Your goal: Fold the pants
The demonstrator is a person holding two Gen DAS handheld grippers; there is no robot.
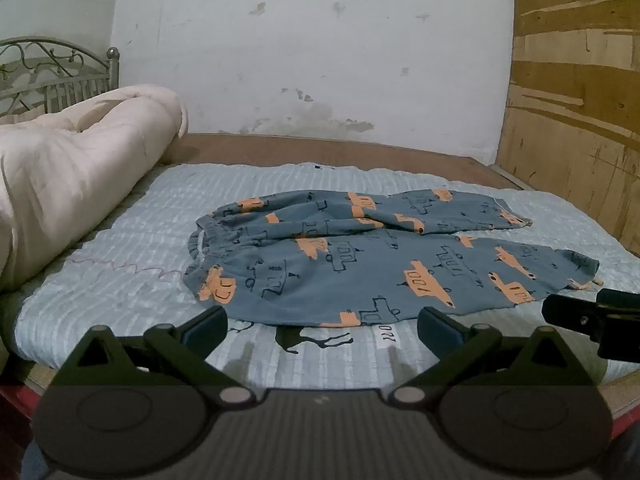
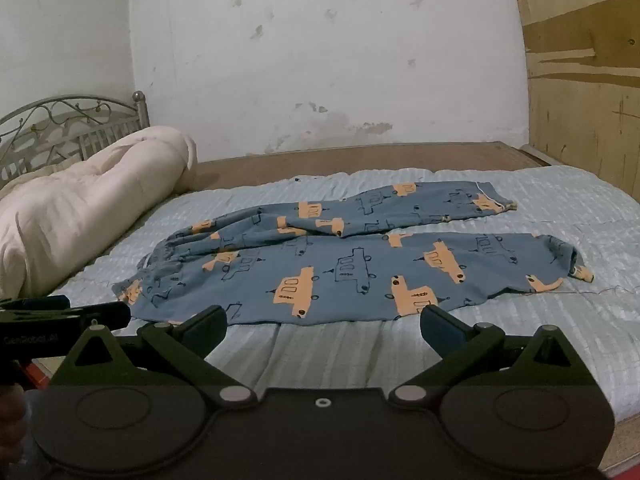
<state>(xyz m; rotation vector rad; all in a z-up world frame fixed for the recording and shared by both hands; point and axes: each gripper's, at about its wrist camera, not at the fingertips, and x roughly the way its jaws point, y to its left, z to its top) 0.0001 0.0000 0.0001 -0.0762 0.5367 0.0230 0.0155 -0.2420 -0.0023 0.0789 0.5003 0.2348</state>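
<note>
Blue car-print pants (image 1: pixel 360 256) spread on the bed (image 1: pixel 120 280), rolled cream quilt (image 1: pixel 72 176) far left, metal headboard (image 1: pixel 52 76) partly hidden, left hand-held gripper (image 1: pixel 322 330) and right hand-held gripper (image 2: pixel 324 330) both released, empty.

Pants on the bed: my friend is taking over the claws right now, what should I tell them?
Left claw: open, empty, at the near edge of the pants.
Right claw: open, empty, also at the near edge.
Pants: spread out on the light blue bedspread, waistband on the left, both legs running right, a bit rumpled.
Rolled quilt lies off to the left.
Done: nothing folded yet.
Left: grab the pants and fold them.
</note>
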